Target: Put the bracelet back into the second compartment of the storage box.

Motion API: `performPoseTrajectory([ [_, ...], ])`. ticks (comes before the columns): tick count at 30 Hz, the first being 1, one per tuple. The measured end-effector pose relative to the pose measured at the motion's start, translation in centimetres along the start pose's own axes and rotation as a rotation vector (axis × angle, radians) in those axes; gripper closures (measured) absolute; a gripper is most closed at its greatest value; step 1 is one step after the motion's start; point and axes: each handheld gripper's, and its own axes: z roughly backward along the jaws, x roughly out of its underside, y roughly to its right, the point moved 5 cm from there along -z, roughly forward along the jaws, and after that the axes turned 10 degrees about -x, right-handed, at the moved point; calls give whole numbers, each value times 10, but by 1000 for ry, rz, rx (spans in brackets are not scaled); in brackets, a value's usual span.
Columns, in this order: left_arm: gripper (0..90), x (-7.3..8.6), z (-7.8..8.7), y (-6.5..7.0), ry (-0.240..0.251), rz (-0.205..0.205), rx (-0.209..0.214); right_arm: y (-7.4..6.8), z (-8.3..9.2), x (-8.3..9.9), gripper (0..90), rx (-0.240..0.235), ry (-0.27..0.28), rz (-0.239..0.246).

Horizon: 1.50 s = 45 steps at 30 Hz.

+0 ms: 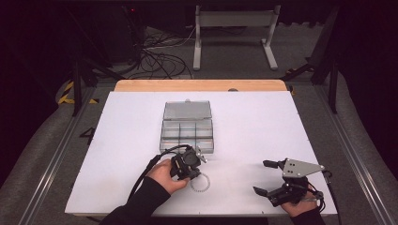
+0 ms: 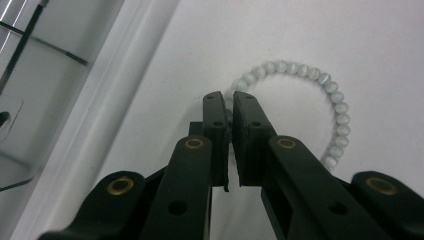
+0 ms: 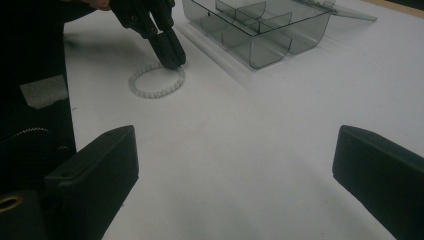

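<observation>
White desk (image 1: 263, 122) carries a bead bracelet (image 2: 320, 90) beside a clear box (image 1: 187, 126); my left hand-held gripper (image 2: 229, 100) pinches the bracelet's near edge, my right hand-held gripper (image 1: 266, 178) gapes wide, well apart.

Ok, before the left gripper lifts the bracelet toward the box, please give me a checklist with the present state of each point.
1. Left gripper shut on bracelet: ok, jaws pinch the bead string.
2. Grip secure: cannot tell, the pinch is hidden between the pads.
3. Bracelet lies flat on the table: ok.
4. Box open: ok, lid folded back.
5. Compartments free: cannot tell, clear plastic.
6. Right gripper away from the path: ok, open, apart.
</observation>
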Motion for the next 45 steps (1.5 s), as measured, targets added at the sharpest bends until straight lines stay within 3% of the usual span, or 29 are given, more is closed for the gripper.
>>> performPoseTrajectory([
  [13, 849, -7, 37, 1, 164, -4, 45, 0, 0, 0, 49, 0, -2, 0],
  [18, 854, -10, 48, 3, 215, -30, 28, 0, -1, 0, 49, -2, -3, 1],
  [33, 854, -13, 72, -7, 313, -1, 10, 0, -1, 0, 49, -1, -3, 2],
  [45, 854, -16, 82, -11, 336, 8, -3, 0, -1, 1, 49, -4, -5, 1],
])
